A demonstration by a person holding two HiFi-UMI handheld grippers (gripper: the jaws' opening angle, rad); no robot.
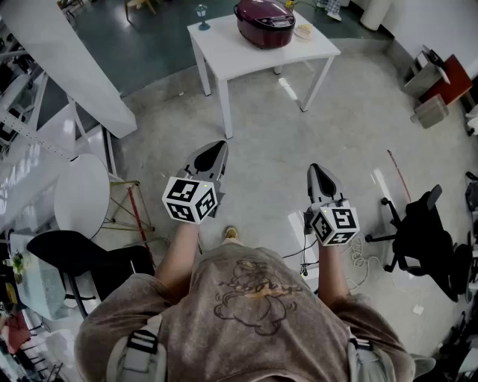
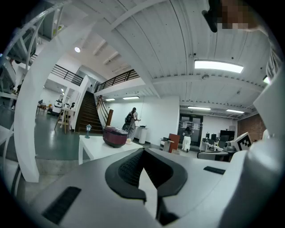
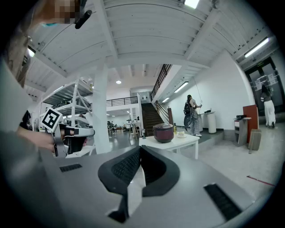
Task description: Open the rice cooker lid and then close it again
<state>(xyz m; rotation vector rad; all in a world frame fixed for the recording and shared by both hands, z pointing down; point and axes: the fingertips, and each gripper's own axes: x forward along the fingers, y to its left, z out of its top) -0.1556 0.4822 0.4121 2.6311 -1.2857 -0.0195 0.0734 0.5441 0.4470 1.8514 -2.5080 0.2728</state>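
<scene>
A maroon rice cooker [image 1: 265, 22] with its lid down stands on a small white table [image 1: 224, 46], far ahead of me across the concrete floor. It also shows in the left gripper view as the rice cooker [image 2: 115, 136] and in the right gripper view as the rice cooker [image 3: 163, 132], small and distant. My left gripper [image 1: 216, 147] and right gripper [image 1: 314, 169] are held level in front of my chest, pointing toward the table. Both are shut with nothing between the jaws, as seen at the left gripper [image 2: 142, 153] and right gripper [image 3: 140, 149].
On the table stand a small blue goblet [image 1: 202, 15] and a pale dish [image 1: 304, 30]. A black office chair [image 1: 422, 239] is at the right. A round white table [image 1: 75, 195] and a wide white pillar [image 1: 71, 60] are at the left. Cables [image 1: 358, 257] lie by my feet.
</scene>
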